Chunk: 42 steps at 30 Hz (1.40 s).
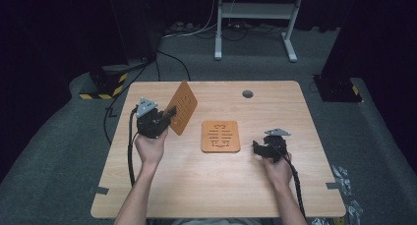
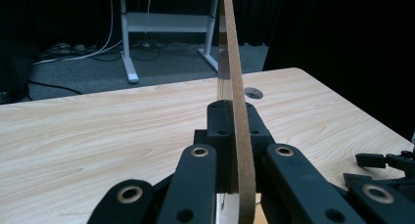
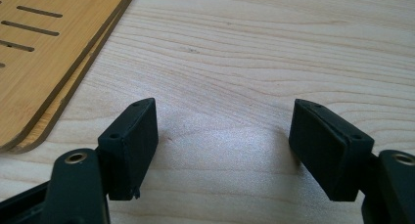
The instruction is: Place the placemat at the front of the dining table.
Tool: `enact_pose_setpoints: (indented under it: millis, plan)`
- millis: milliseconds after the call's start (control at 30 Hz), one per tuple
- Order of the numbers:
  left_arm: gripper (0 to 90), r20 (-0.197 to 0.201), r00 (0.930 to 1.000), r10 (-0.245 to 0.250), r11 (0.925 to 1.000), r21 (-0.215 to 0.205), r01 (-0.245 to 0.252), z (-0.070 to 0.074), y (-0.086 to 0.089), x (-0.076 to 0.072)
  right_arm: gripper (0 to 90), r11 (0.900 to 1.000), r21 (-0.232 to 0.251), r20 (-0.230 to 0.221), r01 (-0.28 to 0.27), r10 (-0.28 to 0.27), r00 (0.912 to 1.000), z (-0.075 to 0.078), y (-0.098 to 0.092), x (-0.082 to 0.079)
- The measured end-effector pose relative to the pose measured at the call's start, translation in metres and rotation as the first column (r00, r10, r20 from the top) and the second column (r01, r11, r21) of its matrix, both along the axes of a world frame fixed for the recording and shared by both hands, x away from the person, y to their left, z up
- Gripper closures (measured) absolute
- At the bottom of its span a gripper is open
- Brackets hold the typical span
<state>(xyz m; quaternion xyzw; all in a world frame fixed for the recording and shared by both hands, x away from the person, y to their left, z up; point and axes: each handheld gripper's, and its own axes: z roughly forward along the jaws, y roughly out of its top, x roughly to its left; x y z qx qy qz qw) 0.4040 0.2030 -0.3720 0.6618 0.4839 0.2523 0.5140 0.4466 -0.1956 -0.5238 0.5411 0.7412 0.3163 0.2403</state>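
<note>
Left claw [image 1: 169, 112] gripping one board [image 1: 183, 107], two stacked boards [image 1: 221, 136]

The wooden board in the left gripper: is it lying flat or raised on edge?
Raised on edge. The left gripper is shut on the wooden board, holding it tilted above the table.

L hand-held gripper [image 2: 230, 150] clamping board [image 2: 235, 87] edge-on, table [image 2: 98, 136]

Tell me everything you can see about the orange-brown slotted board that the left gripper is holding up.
The orange-brown slotted board is a thin, flat, rounded-corner panel that looks like wood or bamboo, cut through with short slots. It stands tilted on edge, lifted above the light wooden table at its left side. The left gripper is shut on its lower edge, a jaw on each face. It is apart from the boards lying flat at the table's middle.
</note>
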Motion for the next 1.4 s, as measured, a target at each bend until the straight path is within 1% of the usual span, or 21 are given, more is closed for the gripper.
enact_pose_setpoints:
  millis: [167, 233, 400, 833, 1100, 1267, 1400]
  plan:
    - [86.2, 0.0, 1.0, 0.006, 1.0, 0.008, -0.006, 0.0, 0.004, -0.001, 26.5, 1.0, -0.001, 0.0, 0.0, 0.0, 1.0, 0.0, 0.0, 0.0]
    - [86.2, 0.004, 0.9998, 0.02, 0.9998, 0.008, -0.02, 0.0, 0.008, -0.002, 26.4, 1.0, 0.0, 0.0, 0.0, 0.0, 1.0, 0.0, 0.0, 0.0]
    - [86.2, 0.01, 0.9995, 0.031, 0.9995, 0.0, -0.031, -0.001, 0.016, -0.006, 26.5, 1.0, 0.0, 0.0, 0.0, 0.0, 1.0, 0.0, 0.0, 0.0]
    - [86.2, 0.018, 0.9977, 0.065, 0.9979, 0.001, -0.065, -0.003, 0.03, -0.01, 26.4, 1.0, -0.001, 0.001, 0.002, -0.002, 1.0, 0.0, 0.0, 0.0]
    - [86.2, 0.015, 0.9966, 0.081, 0.9967, 0.001, -0.081, -0.003, 0.037, -0.013, 26.5, 1.0, -0.001, 0.0, 0.001, -0.001, 1.0, 0.0, 0.0, 0.0]
    - [86.2, 0.004, 0.9945, 0.105, 0.9945, 0.008, -0.105, -0.005, 0.044, -0.016, 26.4, 1.0, -0.001, 0.0, 0.001, -0.001, 1.0, 0.0, 0.0, 0.0]
    - [86.2, 0.003, 0.993, 0.118, 0.993, 0.011, -0.118, -0.006, 0.05, -0.018, 26.4, 1.0, -0.001, 0.0, 0.001, -0.001, 1.0, 0.0, 0.0, 0.0]
